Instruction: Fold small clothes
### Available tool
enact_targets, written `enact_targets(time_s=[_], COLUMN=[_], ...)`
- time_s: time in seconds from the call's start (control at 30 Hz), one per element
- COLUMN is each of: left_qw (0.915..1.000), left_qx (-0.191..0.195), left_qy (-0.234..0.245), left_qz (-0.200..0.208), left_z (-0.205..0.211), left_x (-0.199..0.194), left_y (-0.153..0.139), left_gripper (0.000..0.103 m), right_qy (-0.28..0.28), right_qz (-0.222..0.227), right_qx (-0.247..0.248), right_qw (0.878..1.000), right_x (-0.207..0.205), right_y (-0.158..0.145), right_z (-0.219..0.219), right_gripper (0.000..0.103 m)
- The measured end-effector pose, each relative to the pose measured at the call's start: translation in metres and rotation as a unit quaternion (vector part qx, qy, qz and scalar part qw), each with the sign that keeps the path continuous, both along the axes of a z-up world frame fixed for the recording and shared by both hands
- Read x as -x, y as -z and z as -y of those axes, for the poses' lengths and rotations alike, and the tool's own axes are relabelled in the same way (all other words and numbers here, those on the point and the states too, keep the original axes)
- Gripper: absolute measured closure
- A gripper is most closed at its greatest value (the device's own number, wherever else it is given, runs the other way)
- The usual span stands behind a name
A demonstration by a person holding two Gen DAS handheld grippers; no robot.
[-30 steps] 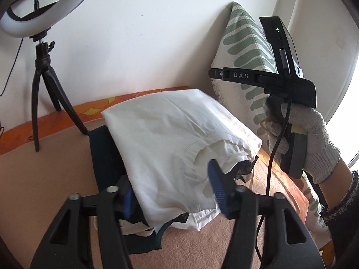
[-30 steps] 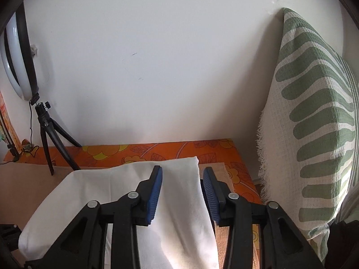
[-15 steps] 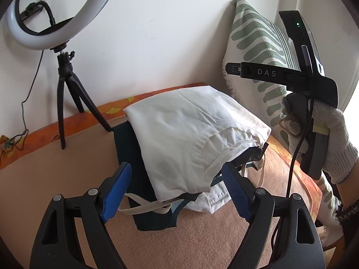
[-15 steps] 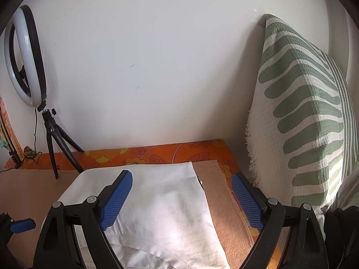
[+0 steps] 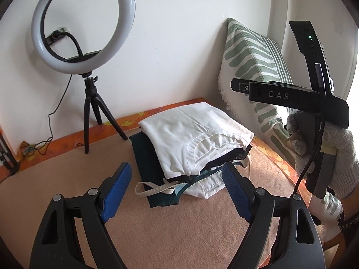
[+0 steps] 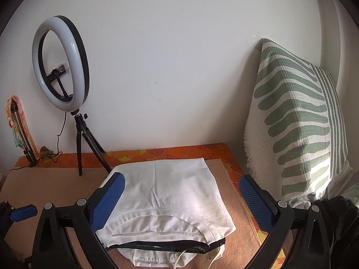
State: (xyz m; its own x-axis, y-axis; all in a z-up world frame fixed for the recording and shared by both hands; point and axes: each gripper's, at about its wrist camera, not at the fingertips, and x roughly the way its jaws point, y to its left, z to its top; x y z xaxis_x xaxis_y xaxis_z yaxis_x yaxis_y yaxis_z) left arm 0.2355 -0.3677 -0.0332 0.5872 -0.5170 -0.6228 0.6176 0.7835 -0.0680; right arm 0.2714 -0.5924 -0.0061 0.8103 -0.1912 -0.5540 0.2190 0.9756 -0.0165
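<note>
Now that both have let go and pulled back, the left claw (image 5: 175,187) and right claw (image 6: 180,198) gape wide over the folded white top (image 5: 193,136) on the pile.

The right hand-held gripper (image 6: 179,204) stands with its blue-padded fingers (image 6: 107,198) spread wide, one on each side of a folded white garment (image 6: 166,192) and clear of it. That garment tops a small stack; a dark garment's edge (image 6: 166,245) and more white cloth (image 6: 154,259) show beneath. Behind stand a ring light (image 6: 60,69) on a black tripod (image 6: 86,150), and a green-striped cushion (image 6: 296,130) against the wall.
</note>
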Motion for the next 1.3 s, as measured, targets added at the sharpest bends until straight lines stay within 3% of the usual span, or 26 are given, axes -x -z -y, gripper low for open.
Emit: enact_targets(time_s=[0.33, 0.77, 1.0, 1.17, 1.3], left_qw=[0.9991, 0.9971, 0.9967, 0.9967, 0.9978], left_qx=[0.021, 0.031, 0.037, 0.014, 0.014], left_qy=[0.007, 0.012, -0.01, -0.042, -0.052], left_qz=[0.036, 0.068, 0.071, 0.068, 0.039], left_z=[-0.066, -0.161, -0.198, -0.21, -0.216], left_x=[0.069, 0.15, 0.169, 0.173, 0.172], left_y=[-0.029, -0.032, -0.027, -0.018, -0.009], left_gripper=[0.02, 0.018, 0.001, 0.001, 0.001], right_qy=[0.016, 0.03, 0.042, 0.045, 0.053], right_qz=[0.008, 0.024, 0.042, 0.051, 0.06], right_qx=[-0.003, 0.009, 0.015, 0.018, 0.03], right_qw=[1.0, 0.999, 0.998, 0.998, 0.996], right_x=[0.09, 0.206, 0.244, 0.259, 0.268], right_y=[-0.019, -0.018, -0.011, -0.006, -0.005], right_z=[-0.063, -0.159, -0.199, -0.218, -0.23], right_gripper=[0.0, 0.0, 0.0, 0.0, 0.0])
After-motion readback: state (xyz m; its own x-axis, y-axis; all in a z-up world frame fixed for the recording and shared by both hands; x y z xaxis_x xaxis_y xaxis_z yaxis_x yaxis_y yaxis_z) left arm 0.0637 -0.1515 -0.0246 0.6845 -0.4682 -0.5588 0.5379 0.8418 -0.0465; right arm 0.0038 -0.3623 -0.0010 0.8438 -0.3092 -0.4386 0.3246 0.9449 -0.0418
